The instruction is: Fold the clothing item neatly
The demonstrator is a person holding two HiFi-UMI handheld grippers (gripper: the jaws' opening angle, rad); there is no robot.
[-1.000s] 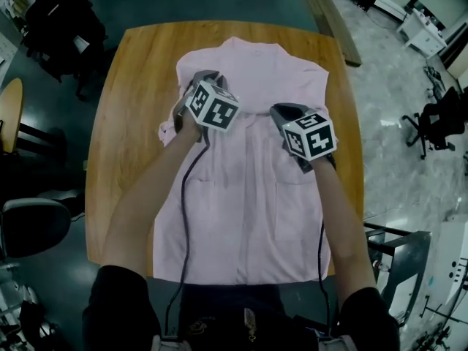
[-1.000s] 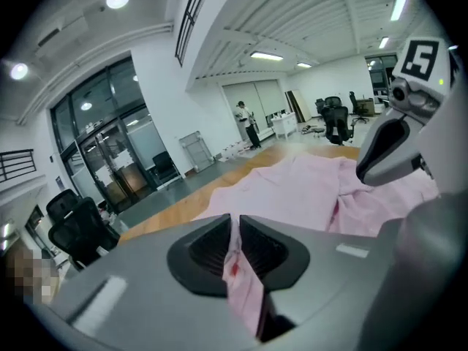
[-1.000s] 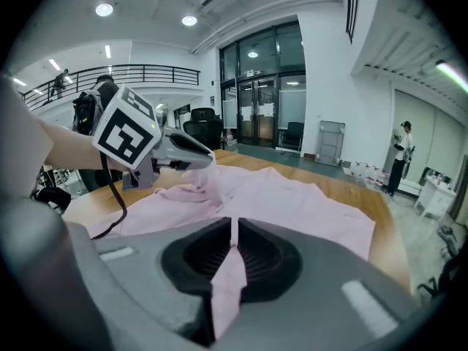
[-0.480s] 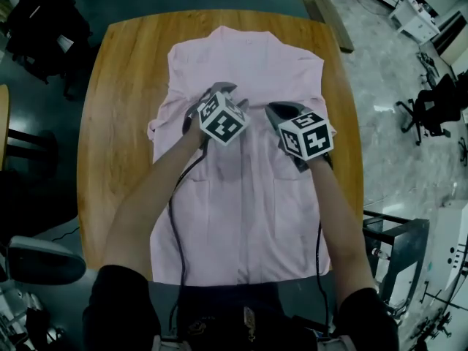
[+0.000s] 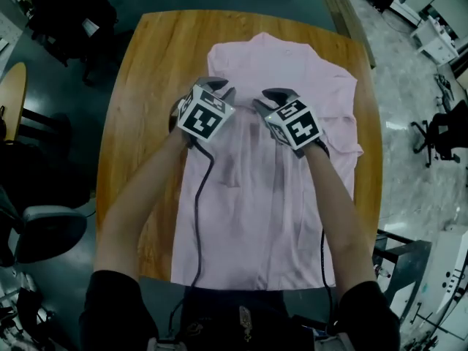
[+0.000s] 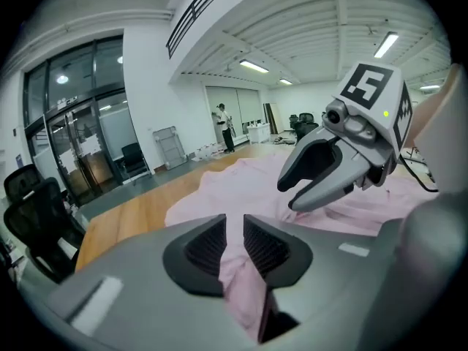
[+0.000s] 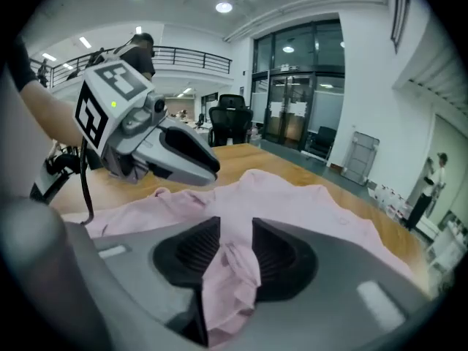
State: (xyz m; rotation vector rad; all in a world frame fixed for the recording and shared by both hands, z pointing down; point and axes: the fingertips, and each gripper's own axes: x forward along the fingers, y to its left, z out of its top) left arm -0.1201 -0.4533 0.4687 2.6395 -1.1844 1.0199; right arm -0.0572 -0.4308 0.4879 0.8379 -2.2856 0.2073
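A pale pink shirt (image 5: 252,203) lies flat on the wooden table (image 5: 139,130), collar at the far end. Both grippers hover close together over its chest. My left gripper (image 5: 212,88) is near the shirt's left shoulder. Its jaws have just been closing, and a strip of pink fabric (image 6: 245,291) hangs in the narrow gap without being visibly pinched. My right gripper (image 5: 270,95) has just been opening, and a crumpled bunch of fabric (image 7: 230,276) lies loose between its spread pads. In each gripper view the other gripper shows above the cloth (image 6: 329,174), (image 7: 175,152).
Bare wood runs down both sides of the shirt. A sleeve (image 5: 355,148) sticks out toward the table's right edge. A dark chair (image 5: 44,232) stands on the floor to the left, and office chairs (image 5: 439,126) and furniture to the right.
Both grippers have drawn closer together over the chest. The sleeve that stuck out on the left no longer shows, and a sleeve now juts out on the right. The right jaws have spread.
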